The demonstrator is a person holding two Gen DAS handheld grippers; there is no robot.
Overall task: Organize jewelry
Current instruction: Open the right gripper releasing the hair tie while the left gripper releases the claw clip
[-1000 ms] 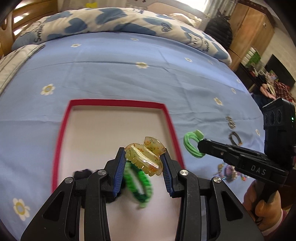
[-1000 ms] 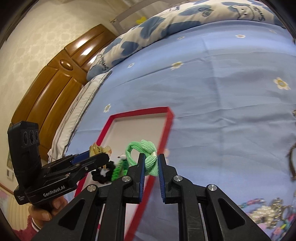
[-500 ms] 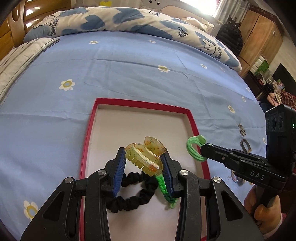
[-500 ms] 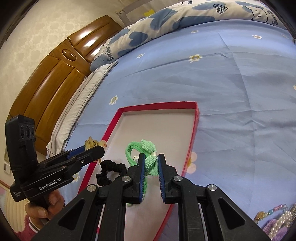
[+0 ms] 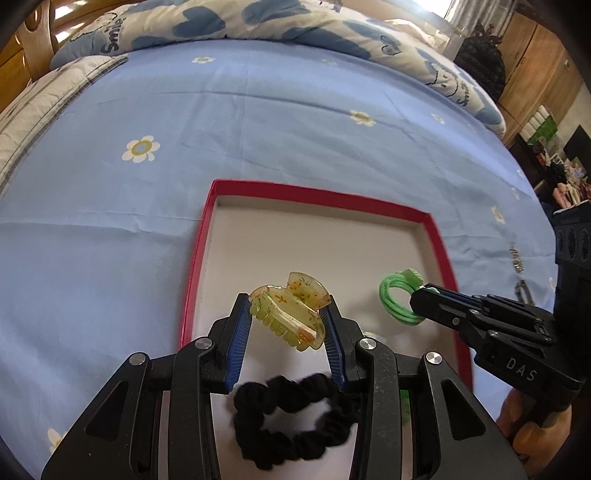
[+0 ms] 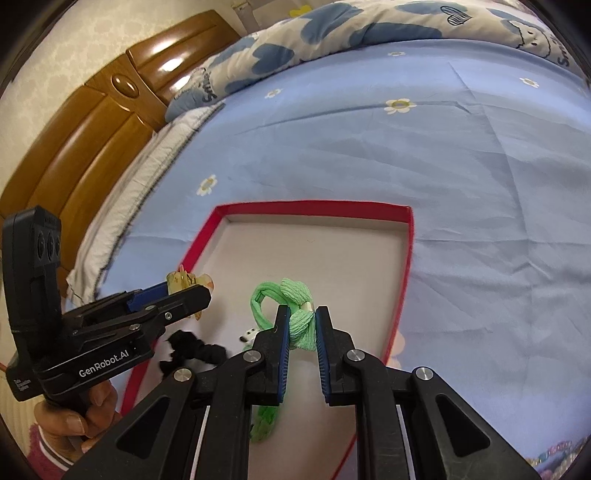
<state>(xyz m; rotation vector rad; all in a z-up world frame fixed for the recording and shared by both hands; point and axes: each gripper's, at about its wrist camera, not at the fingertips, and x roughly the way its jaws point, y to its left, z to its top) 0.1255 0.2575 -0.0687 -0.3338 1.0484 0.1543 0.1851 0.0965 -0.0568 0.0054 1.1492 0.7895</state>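
Two hand-held grippers hang over a bed spread with a blue flowered sheet (image 5: 258,122), a blue-and-white quilt (image 5: 280,18) bunched along its far edge. On the sheet lies a shallow red-rimmed tray (image 5: 439,240) with a pale floor, both grippers poised above it. The left gripper (image 5: 286,314) has its blue pads pinching a translucent yellow-green claw clip (image 5: 290,314) above the tray's near left part. The right gripper (image 6: 301,325) has its fingers drawn close, clamped on a light green hair tie (image 6: 299,321) over the tray's right half, its loop sticking out to the left of the pads. On the tray floor lie a black scrunchie (image 5: 291,413), at the near end, and a green braided band (image 6: 264,421) just right of it. More jewelry (image 5: 517,258) rests on the sheet, right of the tray.
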